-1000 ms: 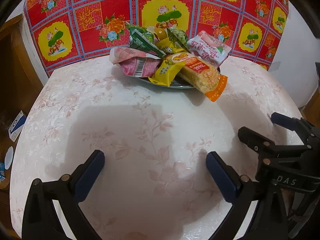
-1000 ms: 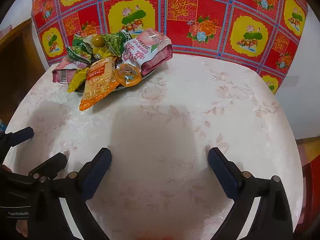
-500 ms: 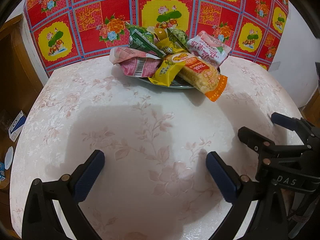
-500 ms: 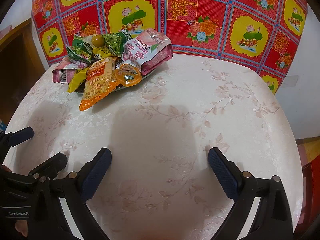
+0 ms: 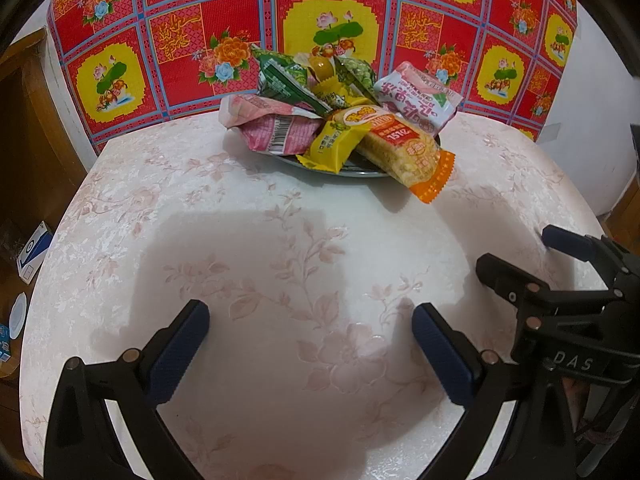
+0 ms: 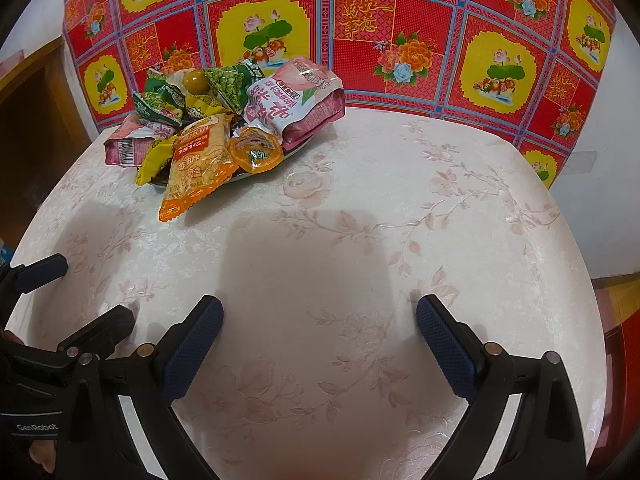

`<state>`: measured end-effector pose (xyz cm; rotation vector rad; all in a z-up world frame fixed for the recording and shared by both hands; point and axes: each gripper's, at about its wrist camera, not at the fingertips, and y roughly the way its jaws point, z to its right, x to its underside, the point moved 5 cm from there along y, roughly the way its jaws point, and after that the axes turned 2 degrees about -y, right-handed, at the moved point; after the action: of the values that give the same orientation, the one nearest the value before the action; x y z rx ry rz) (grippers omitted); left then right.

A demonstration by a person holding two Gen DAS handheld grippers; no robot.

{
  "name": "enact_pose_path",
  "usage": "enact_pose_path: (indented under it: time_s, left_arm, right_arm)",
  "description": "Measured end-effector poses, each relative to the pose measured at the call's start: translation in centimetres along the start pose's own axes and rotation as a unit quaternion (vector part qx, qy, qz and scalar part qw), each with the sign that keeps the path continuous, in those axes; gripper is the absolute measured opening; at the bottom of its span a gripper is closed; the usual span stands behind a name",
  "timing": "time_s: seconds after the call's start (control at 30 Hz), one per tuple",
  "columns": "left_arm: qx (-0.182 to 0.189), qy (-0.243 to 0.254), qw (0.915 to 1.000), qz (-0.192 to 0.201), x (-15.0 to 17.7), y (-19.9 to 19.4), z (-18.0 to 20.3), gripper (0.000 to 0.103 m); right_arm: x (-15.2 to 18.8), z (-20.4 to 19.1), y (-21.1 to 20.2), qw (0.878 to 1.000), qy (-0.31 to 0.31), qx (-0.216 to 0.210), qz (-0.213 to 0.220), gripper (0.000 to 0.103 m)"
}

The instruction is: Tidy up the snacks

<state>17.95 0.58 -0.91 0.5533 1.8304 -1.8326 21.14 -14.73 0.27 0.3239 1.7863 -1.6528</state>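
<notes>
Pale pink floral cloth covers the round table [image 5: 280, 248], nearly bare on the near side. Snacks piled on a metal plate [image 5: 352, 169] at the far edge, close against the red-and-yellow patterned backdrop [image 5: 180, 40].

Pile contents: long orange-ended cracker pack [image 5: 404, 148] hanging off the plate's front rim onto the cloth; small yellow packet [image 5: 334, 142] just beside it; pink packet with barcode [image 5: 276, 132] sticking out left; big white-pink peach bag [image 5: 416, 98] on the right side of the heap; green pea packets [image 5: 280, 80] on top at the back, a round yellow-brown sweet [image 5: 322, 66] between them. The right wrist view also shows an orange jelly cup [image 6: 256, 150] leaning at the front of the pile, touching the cracker pack.

Left gripper [image 5: 310, 340]: blue-padded fingers spread wide, nothing between them, hovering over bare cloth well short of the plate. Right gripper [image 6: 320, 336]: same, jaws apart and empty, over the bare middle of the table, the plate off to its far left. The two tools sit side by side near the front edge, each showing at the edge of the other's camera. Fingertip of a hand [image 6: 40, 456] just visible low behind the left tool's body.

Wooden furniture [image 5: 24, 120] to the left, a blue-white box [image 5: 34, 252] on the floor below.
</notes>
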Motion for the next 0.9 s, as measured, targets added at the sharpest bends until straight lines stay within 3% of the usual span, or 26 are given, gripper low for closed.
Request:
enact_pose_path:
  time_s: [0.9]
  left_arm:
    - [0.0,0.0,1.0,0.0,0.02,0.01,0.0,0.103]
  right_arm:
    - [0.01,-0.03,0.0,1.0,0.0,0.0,0.0,0.099]
